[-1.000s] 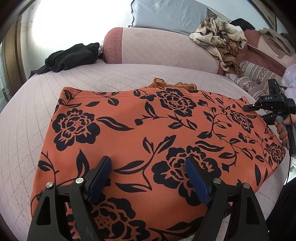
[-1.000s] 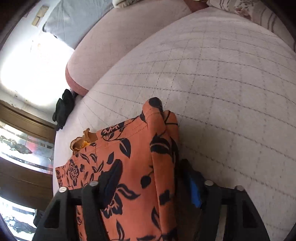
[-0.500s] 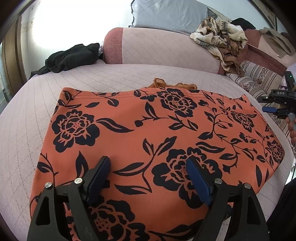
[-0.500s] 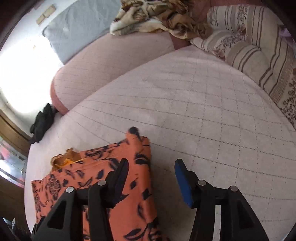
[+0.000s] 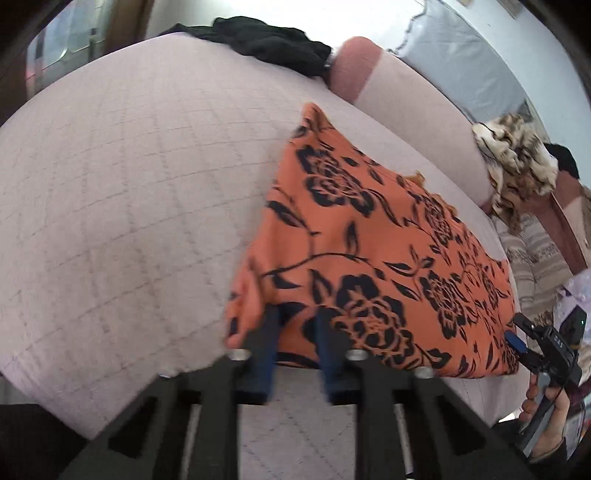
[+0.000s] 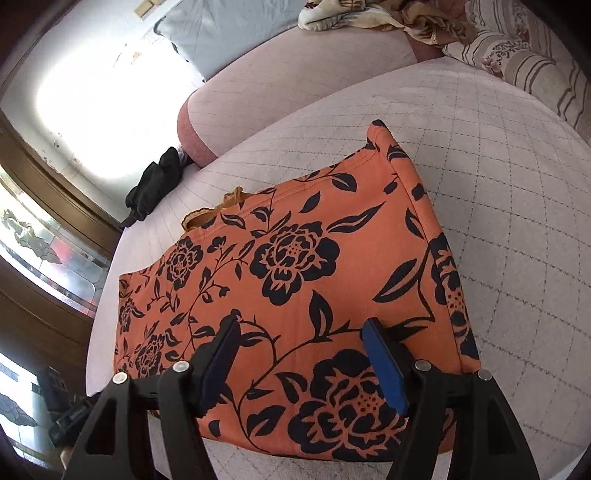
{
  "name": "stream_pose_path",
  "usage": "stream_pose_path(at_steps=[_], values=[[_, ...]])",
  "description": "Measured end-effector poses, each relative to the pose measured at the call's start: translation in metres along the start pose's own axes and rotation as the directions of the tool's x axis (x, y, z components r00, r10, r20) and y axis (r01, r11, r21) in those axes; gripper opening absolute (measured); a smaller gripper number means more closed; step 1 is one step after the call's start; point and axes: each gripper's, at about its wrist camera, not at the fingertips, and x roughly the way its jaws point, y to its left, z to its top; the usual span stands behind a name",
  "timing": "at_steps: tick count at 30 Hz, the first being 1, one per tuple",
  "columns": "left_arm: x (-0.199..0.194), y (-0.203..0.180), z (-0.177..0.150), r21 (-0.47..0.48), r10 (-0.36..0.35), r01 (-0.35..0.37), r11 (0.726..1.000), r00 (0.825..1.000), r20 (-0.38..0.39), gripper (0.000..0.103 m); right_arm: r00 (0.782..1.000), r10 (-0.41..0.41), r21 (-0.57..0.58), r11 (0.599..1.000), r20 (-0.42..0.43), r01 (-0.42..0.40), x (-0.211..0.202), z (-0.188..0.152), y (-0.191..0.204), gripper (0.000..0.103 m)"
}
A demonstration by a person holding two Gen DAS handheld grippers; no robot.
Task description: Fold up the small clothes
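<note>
An orange garment (image 5: pixel 369 258) with black flowers lies spread flat on the pink quilted bed (image 5: pixel 129 221). My left gripper (image 5: pixel 297 321) is at its near left corner, jaws shut, with the cloth's edge pinched between the blue pads and a small fold raised beside them. In the right wrist view the same garment (image 6: pixel 295 277) lies flat under my right gripper (image 6: pixel 299 328). Its jaws are opening wide above the near right part, and the pads press on nothing. A hand (image 5: pixel 546 406) holds that gripper at the garment's far corner.
A black garment (image 5: pixel 273 48) lies at the bed's far edge by a pink bolster (image 5: pixel 406 110). A grey pillow (image 6: pixel 221 33), a crumpled beige patterned cloth (image 5: pixel 517 155) and striped cushions (image 6: pixel 535 62) line the back. Bare quilt (image 6: pixel 517 184) flanks the garment.
My left gripper slid from the garment's middle to its near left corner, rolled and shut on the edge. My right gripper let go of the folded right edge, opened and drew back.
</note>
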Motion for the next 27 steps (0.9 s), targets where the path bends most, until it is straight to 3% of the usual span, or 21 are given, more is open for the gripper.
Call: stream_pose_path(at_steps=[2,4,5,6,7,8,9,12,18,19,20,21,25,27], values=[[-0.005,0.016,0.001,-0.100,-0.076,0.073,0.992,0.997,-0.030,0.008,1.000,0.025,0.025,0.999,0.011,-0.026,0.001,0.002,-0.003,0.072],[-0.012,0.019,0.002,-0.093,-0.077,0.075,0.993,0.997,-0.023,0.009,0.998,0.053,0.045,0.998,0.019,-0.053,0.001,0.001,-0.007,0.072],[-0.017,0.015,0.003,-0.069,-0.056,0.055,0.996,0.998,-0.010,0.014,0.998,0.061,0.047,0.997,0.024,-0.062,0.002,0.001,-0.006,0.072],[-0.021,0.008,0.004,-0.042,-0.035,0.035,0.998,0.999,0.005,0.023,0.997,0.069,0.051,0.996,0.027,-0.070,0.001,0.001,-0.007,0.072],[-0.024,0.001,0.008,-0.015,-0.024,0.024,1.000,1.000,0.018,0.051,0.997,0.074,0.051,0.996,0.027,-0.075,0.001,0.000,-0.007,0.072],[-0.027,-0.006,0.012,0.006,-0.028,0.028,1.000,0.999,0.037,0.072,0.996,0.079,0.049,0.996,0.028,-0.080,0.001,0.000,-0.008,0.072],[-0.031,-0.012,0.019,0.022,-0.039,0.038,0.999,0.997,0.067,0.074,0.996,0.084,0.050,0.995,0.030,-0.085,0.000,-0.001,-0.008,0.072],[-0.022,-0.025,0.050,0.070,-0.046,0.039,0.997,0.994,0.102,0.074,0.994,0.104,0.063,0.992,0.032,-0.106,-0.001,-0.001,-0.011,0.072],[0.050,-0.029,0.127,0.096,0.006,-0.007,0.995,1.000,0.011,0.072,0.991,0.130,0.066,0.989,0.031,-0.132,-0.001,-0.001,-0.015,0.072],[0.063,-0.029,0.136,0.104,0.018,-0.016,0.994,1.000,-0.016,0.063,0.991,0.133,0.062,0.989,0.030,-0.135,-0.001,-0.001,-0.015,0.072],[0.077,-0.029,0.145,0.113,0.057,-0.052,0.992,0.997,-0.044,0.043,0.990,0.136,0.059,0.989,0.029,-0.137,0.000,-0.001,-0.015,0.072],[0.091,-0.027,0.153,0.121,0.112,-0.103,0.987,0.991,-0.068,0.036,0.990,0.138,0.057,0.989,0.027,-0.139,0.000,-0.001,-0.015,0.072],[0.106,-0.017,0.180,0.096,0.172,-0.170,0.981,0.985,-0.016,0.035,0.989,0.144,0.052,0.988,0.020,-0.145,0.001,0.001,-0.016,0.072],[0.102,-0.014,0.186,0.081,0.248,-0.249,0.965,0.969,0.024,0.035,0.989,0.147,0.054,0.988,0.018,-0.148,0.002,0.002,-0.017,0.072]])
